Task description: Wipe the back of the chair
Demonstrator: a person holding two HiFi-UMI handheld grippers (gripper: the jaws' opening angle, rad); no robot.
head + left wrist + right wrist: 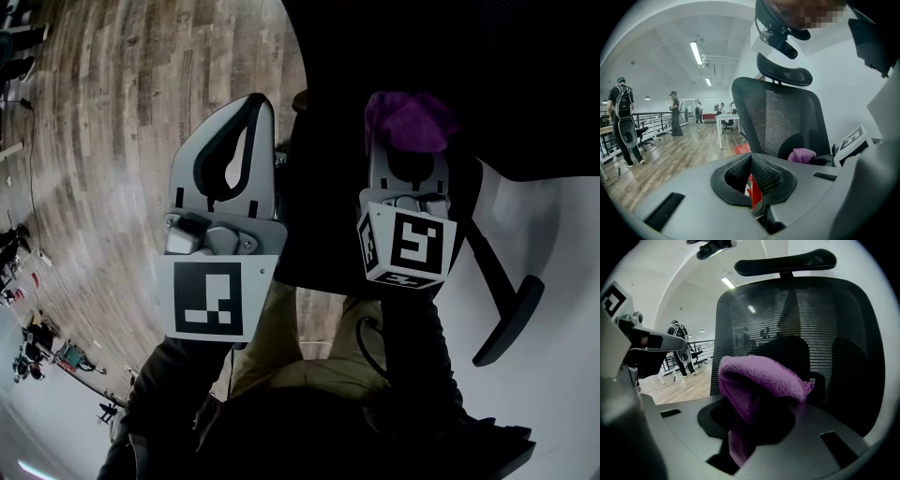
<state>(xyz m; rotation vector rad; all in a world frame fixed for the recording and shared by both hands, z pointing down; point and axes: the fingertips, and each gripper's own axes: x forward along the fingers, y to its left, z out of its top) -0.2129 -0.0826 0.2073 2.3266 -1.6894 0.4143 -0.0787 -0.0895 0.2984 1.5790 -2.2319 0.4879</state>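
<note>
While the mesh chair back point(801, 333) stands just ahead of the jaws, the purple cloth point(759, 380) sits clamped in the right gripper point(757, 420). The left gripper point(751, 164) is closed on nothing. This looks like the approach; next, the cloth must be pressed onto the mesh.

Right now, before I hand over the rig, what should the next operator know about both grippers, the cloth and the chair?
Left gripper: jaws shut, empty, pointing towards the chair.
Right gripper: shut on the purple fleecy cloth, aimed at the black mesh chair back, below the black padded headrest.
Done: the cloth is in hand and brought up to the chair; whether it touches the mesh cannot be told.
Left: wipe the cloth across the mesh back, probably top to bottom.
</note>
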